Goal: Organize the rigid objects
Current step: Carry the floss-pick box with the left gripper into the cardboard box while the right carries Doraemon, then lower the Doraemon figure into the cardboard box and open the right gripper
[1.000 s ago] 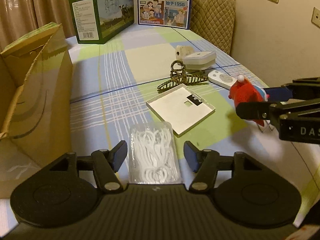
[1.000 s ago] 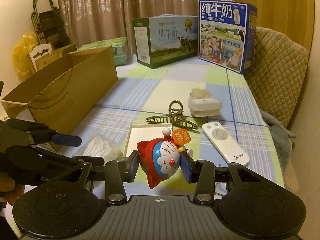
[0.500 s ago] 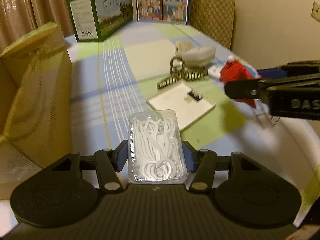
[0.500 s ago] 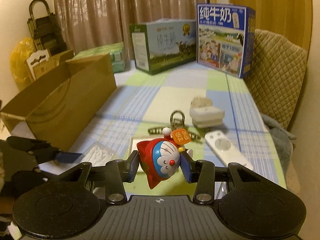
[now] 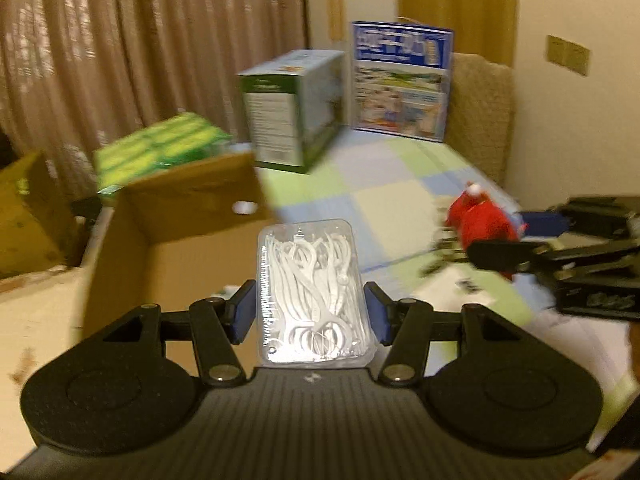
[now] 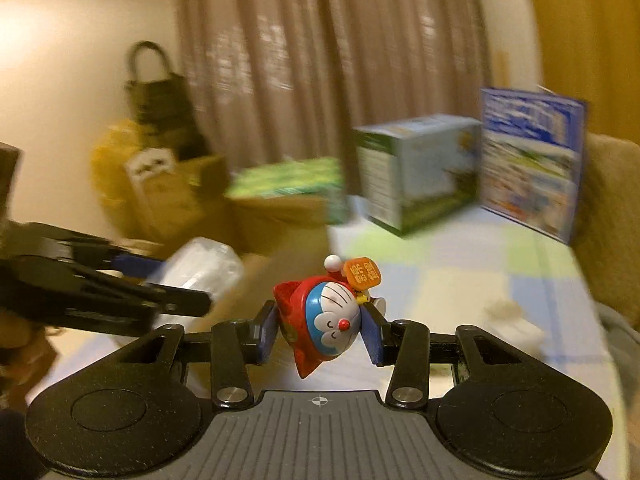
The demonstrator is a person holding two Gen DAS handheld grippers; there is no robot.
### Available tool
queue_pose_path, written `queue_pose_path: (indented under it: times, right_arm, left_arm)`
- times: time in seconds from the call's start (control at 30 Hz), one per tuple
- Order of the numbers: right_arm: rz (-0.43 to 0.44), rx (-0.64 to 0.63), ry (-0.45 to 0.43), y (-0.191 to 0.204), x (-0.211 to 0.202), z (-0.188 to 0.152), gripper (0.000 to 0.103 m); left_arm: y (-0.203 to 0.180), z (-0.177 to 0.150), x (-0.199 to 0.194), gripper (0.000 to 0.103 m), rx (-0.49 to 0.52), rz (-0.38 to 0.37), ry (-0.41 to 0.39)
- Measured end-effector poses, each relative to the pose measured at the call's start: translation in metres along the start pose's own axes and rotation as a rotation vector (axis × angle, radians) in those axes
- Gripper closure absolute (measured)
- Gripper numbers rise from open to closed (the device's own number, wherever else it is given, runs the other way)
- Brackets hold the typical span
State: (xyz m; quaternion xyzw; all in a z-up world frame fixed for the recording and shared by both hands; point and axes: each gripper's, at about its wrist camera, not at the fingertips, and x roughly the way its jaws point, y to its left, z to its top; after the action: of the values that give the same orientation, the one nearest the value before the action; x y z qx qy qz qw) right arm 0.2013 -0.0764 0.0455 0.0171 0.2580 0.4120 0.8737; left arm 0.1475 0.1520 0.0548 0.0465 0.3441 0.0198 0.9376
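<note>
Left wrist view: the left gripper (image 5: 310, 312) clamps a clear floss-pick box (image 5: 312, 292) between its blue pads, raised above the near edge of the open cardboard box (image 5: 188, 216) on the left. To the right, the red toy shows blurred.

Right wrist view: the right gripper (image 6: 320, 330) grips a red Doraemon toy (image 6: 324, 318), tilted, above the checked tablecloth (image 6: 460, 264); milk cartons (image 6: 416, 168) stand far behind.

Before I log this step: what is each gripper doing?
Left gripper: closed on the floss pick box.
Right gripper: closed on the toy figure.
</note>
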Motion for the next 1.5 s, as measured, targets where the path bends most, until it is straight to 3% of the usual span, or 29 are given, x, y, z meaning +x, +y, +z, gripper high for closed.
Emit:
queue_pose_path:
  times: [0.23,0.47,0.6,1.13,1.27,1.5]
  right_arm:
    - [0.157,-0.107,0.034,0.072,0.060,0.034,0.062]
    - [0.175,-0.172,0.159,0.106,0.137,0.025,0.062]
    - [0.142,-0.180,0.208,0.106,0.163,0.017,0.062]
    - [0.077,-0.231,0.265,0.106,0.186,0.010,0.062]
    - [0.071,-0.228,0.266,0.105,0.187,0.009,0.062]
    - [0.061,-0.227,0.272,0.104,0.185,0.008,0.062]
  left_arm:
    - [0.090,-0.003,0.005,0.051,-0.013,0.104,0.050]
    - [0.130,-0.016,0.036,0.051,-0.062,0.075,0.094]
    - [0.136,-0.023,0.052,0.051,-0.063,0.058,0.110]
    - [0.138,-0.027,0.090,0.050,-0.043,0.034,0.144]
    - [0.141,-0.026,0.087,0.043,-0.046,0.052,0.116]
    - [0.148,-0.022,0.070,0.043,-0.076,0.068,0.079]
